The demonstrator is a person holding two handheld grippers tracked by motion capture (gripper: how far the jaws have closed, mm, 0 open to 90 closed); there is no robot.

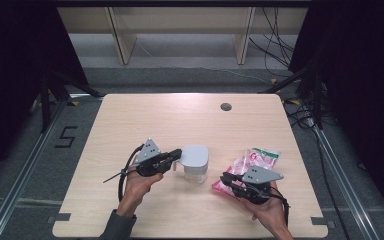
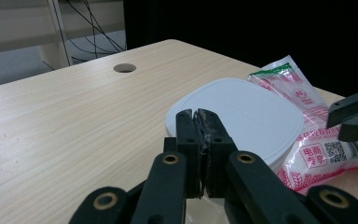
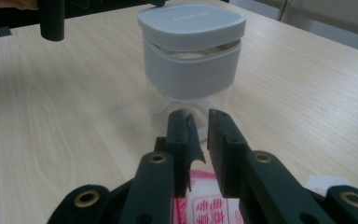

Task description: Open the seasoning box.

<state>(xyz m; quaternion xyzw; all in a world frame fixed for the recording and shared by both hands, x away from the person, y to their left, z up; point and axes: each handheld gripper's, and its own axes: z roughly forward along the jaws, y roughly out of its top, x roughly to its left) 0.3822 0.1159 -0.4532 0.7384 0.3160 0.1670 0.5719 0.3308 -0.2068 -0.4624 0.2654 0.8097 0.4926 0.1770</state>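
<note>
— Pink bag (image 1: 245, 167) sits lower right in the high view, with the right gripper (image 1: 230, 181) on its near edge; the jar (image 1: 195, 162) stands mid-frame, left gripper (image 1: 177, 156) at its rim.

— Left gripper view?

— Its jaws are pressed together with nothing between them, low centre, just off the jar's lid (image 2: 242, 112). The bag (image 2: 312, 135) lies right of the lid.

— And the right gripper view?

— Its jaws are nearly closed over the bag's edge (image 3: 205, 205) at the bottom; whether they pinch film I cannot tell. The jar (image 3: 191, 56) stands straight ahead, lid still on.

— Risk?

— A thin bite may slip once lifted. Swinging the bag could also topple the jar, since nothing grips it.
</note>
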